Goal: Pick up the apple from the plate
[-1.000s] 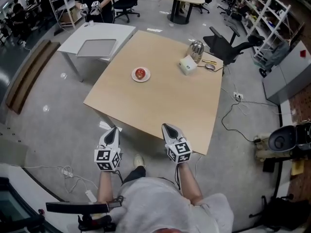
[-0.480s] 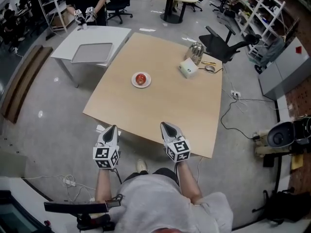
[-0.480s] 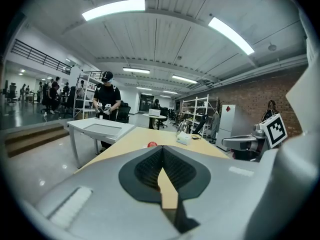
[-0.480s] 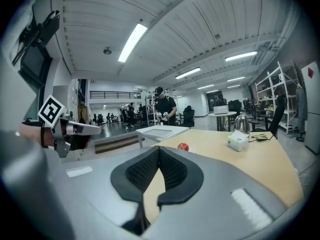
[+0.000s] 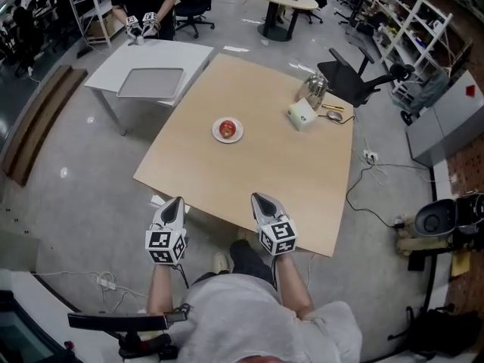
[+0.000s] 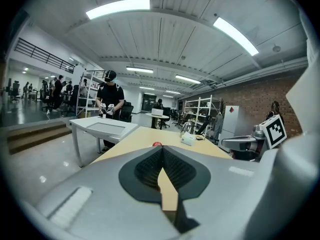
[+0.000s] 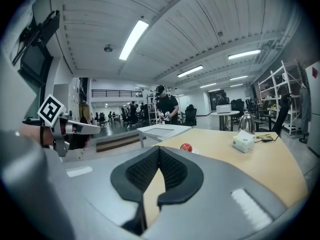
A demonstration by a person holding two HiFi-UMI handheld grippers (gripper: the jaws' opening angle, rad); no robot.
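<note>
Both grippers are in my view, held side by side at the near edge of the wooden table [image 5: 265,172], neither one touching it.

Left gripper [image 5: 175,203]: in the left gripper view its fingers are pressed together at the tips, with nothing between them. It sits off the table's near-left edge, over the floor.

Right gripper [image 5: 261,199]: in the right gripper view the fingers are likewise closed tip to tip and carry nothing. It sits just over the table's near edge.

Task item: the apple [image 5: 228,129], red, rests on a small white plate [image 5: 237,136] toward the middle of the table, on its left half. It is well apart from both grippers and untouched. In both gripper views it shows just above the closed tips, ahead of them.

Other items noted: a metal kettle [image 5: 314,89] and a white box [image 5: 301,114] stand near the table's far right corner, close to each other. A white table [image 5: 128,63] adjoins the far left corner and bears a grey tray [image 5: 151,82]. A person in dark clothing [image 5: 147,2] stands at its far side.
</note>
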